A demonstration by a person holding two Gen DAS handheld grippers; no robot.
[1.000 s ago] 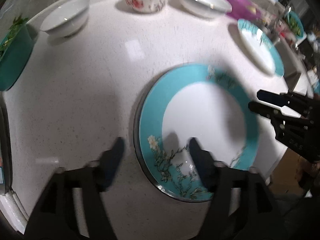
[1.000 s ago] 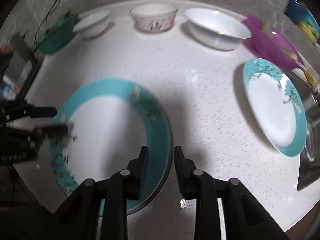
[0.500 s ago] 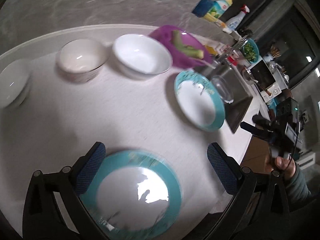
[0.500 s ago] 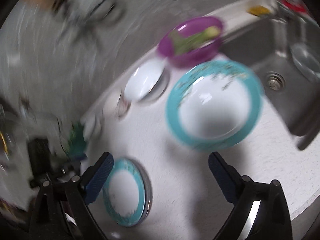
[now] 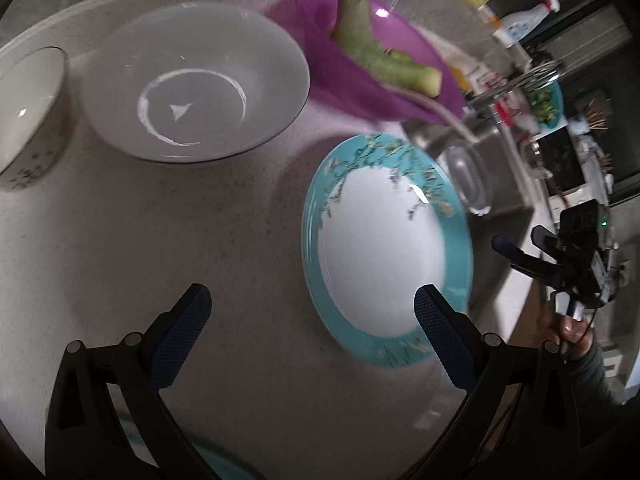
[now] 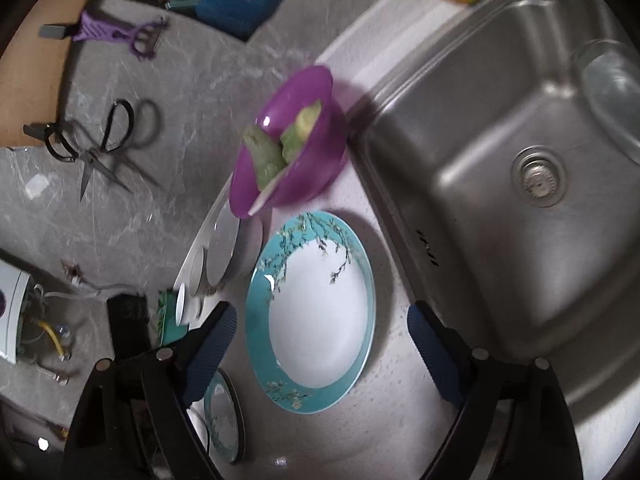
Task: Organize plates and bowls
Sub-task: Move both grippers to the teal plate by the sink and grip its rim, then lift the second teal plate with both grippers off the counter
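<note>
Two grippers hang spread wide over the pale speckled counter, neither touching anything. A second ago the right gripper was nearly shut at the rim of the near teal plate, and the left gripper straddled that plate's other edge. Both have since let go and swung toward the sink end of the counter.

The second teal plate — white centre, blossom branches on a teal band — now fills the middle of both views. It lies flat beside the steel sink. In the left wrist view the left gripper's right finger overlaps its near rim, while the left finger sits over bare counter. In the right wrist view the plate lies between the open fingers, though whether they are level with it cannot be told.

The first teal plate now shows only as a sliver low in the right wrist view, well apart from the second plate; half a second ago it lay between the left gripper's fingers.

Behind the second plate stand a wide white bowl, a patterned bowl at the left edge, and a purple bowl holding green vegetable pieces. Scissors appear in the right wrist view.
</note>
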